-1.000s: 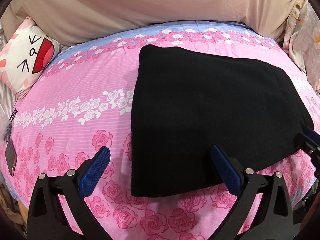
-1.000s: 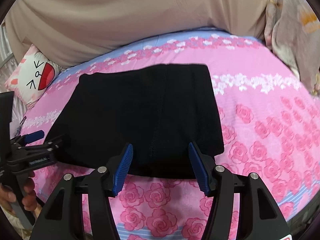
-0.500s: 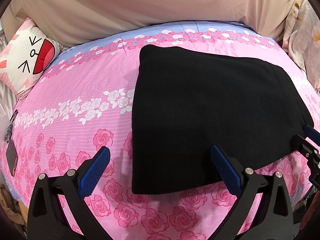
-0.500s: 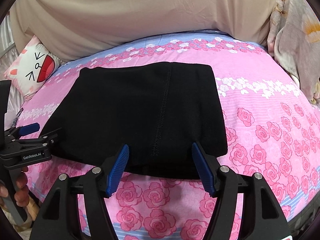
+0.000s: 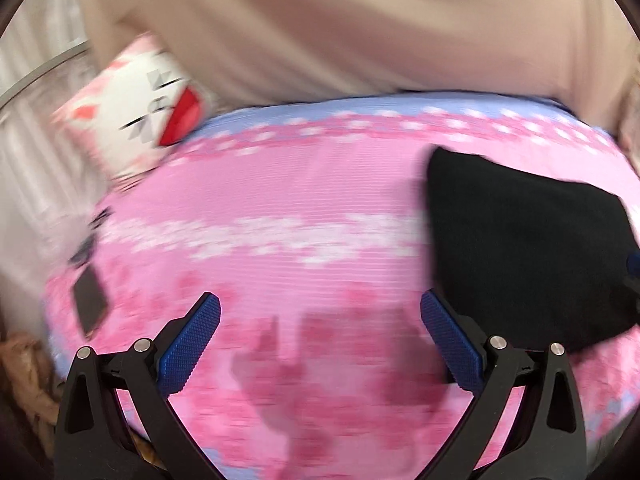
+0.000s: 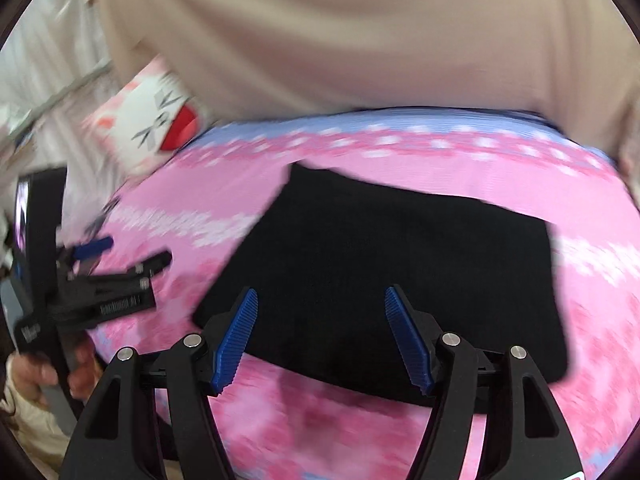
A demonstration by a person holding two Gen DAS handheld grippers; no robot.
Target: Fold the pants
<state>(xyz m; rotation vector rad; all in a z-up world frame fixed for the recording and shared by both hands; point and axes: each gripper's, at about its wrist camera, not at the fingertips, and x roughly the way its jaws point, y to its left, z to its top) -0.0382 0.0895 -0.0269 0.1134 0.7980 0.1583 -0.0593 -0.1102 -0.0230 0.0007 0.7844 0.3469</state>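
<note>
The folded black pants (image 6: 400, 248) lie flat on the pink floral bedsheet (image 5: 280, 208). My right gripper (image 6: 320, 293) hangs open over their near edge, with nothing pinched between its blue pads. In the left wrist view the pants (image 5: 520, 248) sit at the far right. My left gripper (image 5: 320, 300) is open above bare sheet to their left, holding nothing. From the right wrist view the left gripper (image 6: 132, 252) shows at the left, held by a hand (image 6: 40, 368). A bit of the right gripper (image 5: 632, 272) peeks in at the right edge. Both views are motion-blurred.
A white cartoon-face pillow (image 5: 152, 112) leans at the bed's back left. Along the far side lies a beige blanket (image 5: 320, 20). A dark phone (image 5: 90, 300) rests near the sheet's left edge. The bed drops off at the left and near sides.
Both grippers swung left and rose a little, so the pants slid right in both views. The left gripper left the pants' edge. The right jaws stand slightly wider.
</note>
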